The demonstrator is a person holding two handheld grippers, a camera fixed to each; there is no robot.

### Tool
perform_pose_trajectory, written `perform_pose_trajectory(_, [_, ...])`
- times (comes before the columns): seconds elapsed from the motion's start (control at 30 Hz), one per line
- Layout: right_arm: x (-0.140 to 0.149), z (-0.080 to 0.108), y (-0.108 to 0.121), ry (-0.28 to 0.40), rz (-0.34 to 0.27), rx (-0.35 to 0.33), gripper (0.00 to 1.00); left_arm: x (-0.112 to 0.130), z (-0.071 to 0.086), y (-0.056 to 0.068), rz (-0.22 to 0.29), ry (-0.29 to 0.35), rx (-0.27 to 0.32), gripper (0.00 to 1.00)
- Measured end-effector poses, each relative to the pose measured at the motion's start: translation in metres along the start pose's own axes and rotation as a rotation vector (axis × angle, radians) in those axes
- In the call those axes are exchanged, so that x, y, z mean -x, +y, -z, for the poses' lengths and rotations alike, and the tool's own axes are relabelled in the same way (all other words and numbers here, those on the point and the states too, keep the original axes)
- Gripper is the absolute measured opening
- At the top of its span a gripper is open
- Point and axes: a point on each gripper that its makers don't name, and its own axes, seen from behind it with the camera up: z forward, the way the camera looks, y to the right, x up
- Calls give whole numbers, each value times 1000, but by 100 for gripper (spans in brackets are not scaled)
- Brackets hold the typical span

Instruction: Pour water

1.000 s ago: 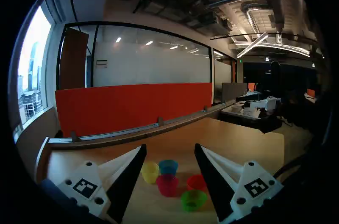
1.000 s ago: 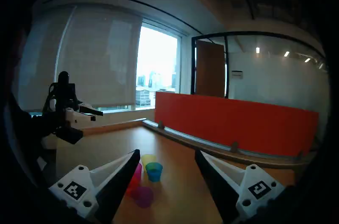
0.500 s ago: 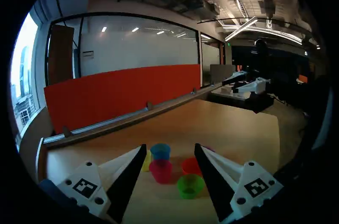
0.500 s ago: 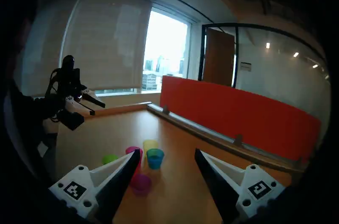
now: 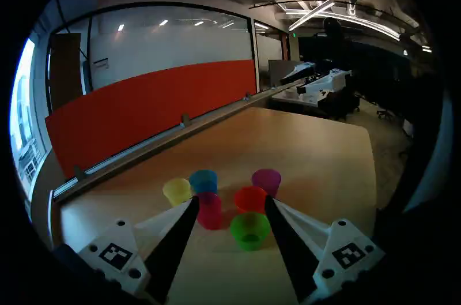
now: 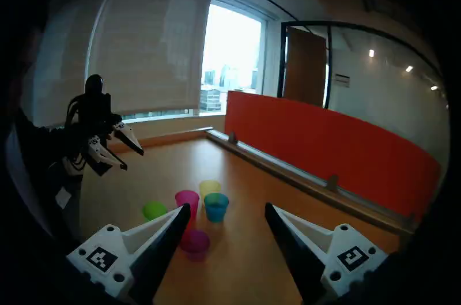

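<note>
Six small cups stand upright in a tight cluster on the wooden worktop [image 5: 322, 155]; the view is too dim to tell whether any of them holds water. In the left gripper view the green cup [image 5: 249, 230] is nearest, sitting between the fingers of the left hand-held gripper [image 5: 230, 200]. Behind it stand the pink cup [image 5: 209, 211] and the orange cup [image 5: 250, 199]. Farther back are the yellow cup [image 5: 177, 191], the blue cup [image 5: 203, 180] and the purple cup [image 5: 266, 181]. The left hand-held gripper hovers over the worktop with its jaws spread wide, grasping nothing. In the right gripper view the right hand-held gripper [image 6: 227, 208] is likewise released and empty, with the purple cup nearest it, just beside its left-hand finger. The pink, yellow and blue cups stand beyond that, and the green cup stands off to the left. At the left of that view the left hand-held gripper is held up off the worktop, jaws apart, on a person's dark sleeve [image 6: 40, 149]. A red partition [image 5: 150, 103] runs along the worktop's far edge, and a bright window [image 6: 233, 57] lies beyond it.
</note>
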Motion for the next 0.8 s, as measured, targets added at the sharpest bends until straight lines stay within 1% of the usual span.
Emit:
perform_pose_trajectory(0.27, [10,-9,2,-32,17,-8,100,30,-9,12,-14,-68,36,83])
perform_pose_trajectory(0.47, [17,-17,5,-47,2,-11,100,56,-17,24,-38,-130,71,83])
perform_pose_trajectory(0.67, [19,-25,9,-54,-19,-17,100,74,-26,30,-31,-168,97,83])
perform_pose_trajectory(0.8, [22,-30,10,-64,-16,-23,100,84,-30,32,-25,-198,113,83])
